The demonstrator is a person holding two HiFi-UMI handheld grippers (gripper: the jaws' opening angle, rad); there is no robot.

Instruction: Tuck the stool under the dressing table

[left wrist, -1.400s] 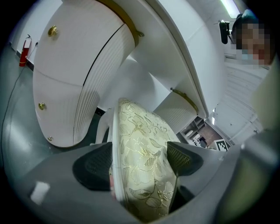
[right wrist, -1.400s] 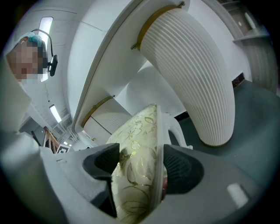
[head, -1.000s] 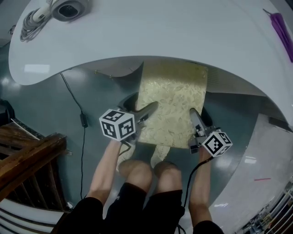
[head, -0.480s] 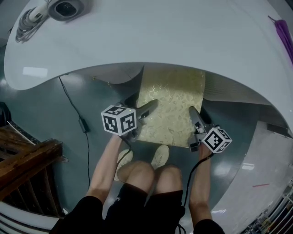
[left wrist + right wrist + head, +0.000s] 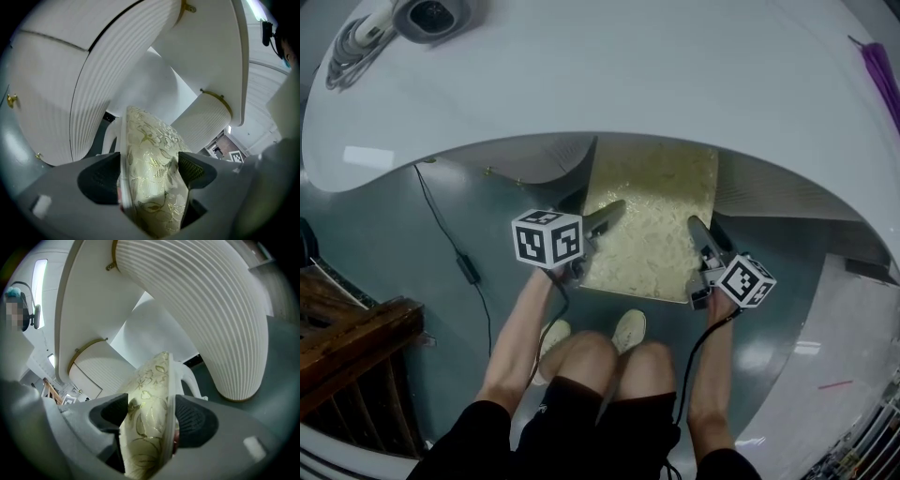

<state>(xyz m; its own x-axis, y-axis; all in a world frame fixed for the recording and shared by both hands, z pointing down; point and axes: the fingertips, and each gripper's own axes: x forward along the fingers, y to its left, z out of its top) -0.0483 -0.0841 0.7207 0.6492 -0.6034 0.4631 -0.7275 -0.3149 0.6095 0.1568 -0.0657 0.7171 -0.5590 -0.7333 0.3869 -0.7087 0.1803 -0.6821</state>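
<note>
**Position.** The stool (image 5: 652,225) stands at centre of the head view. Its far end is already beneath the rim of the worktop (image 5: 609,84), and its near half is exposed.

**Grip.** The left claw (image 5: 605,217) is clamped on the seat's 9 o'clock edge. The right claw (image 5: 698,230) is clamped on the 3 o'clock edge. Each bites both the cushion and the white frame.

**Hazards (judgement).**
- The padding is likely to compress under the jaws, so a hard shove could let the fabric slide out of one claw.
- Uneven pressure from the two sides would skew the stool. A leg could then strike a fluted pedestal (image 5: 206,122), and one flanks the opening on each side.
- The floor cable (image 5: 450,244) at 9 o'clock lies apart from the stool's path and poses little risk.

**Materials.**
- Seat: rectangular and cushioned, covered in pale gold brocade with a woven leaf pattern, on a smooth white moulded frame.
- Worktop: glossy white with a curved front.
- Pedestals: white and vertically ribbed, with gold trim.
- Floor: smooth, grey and reflective.
</note>
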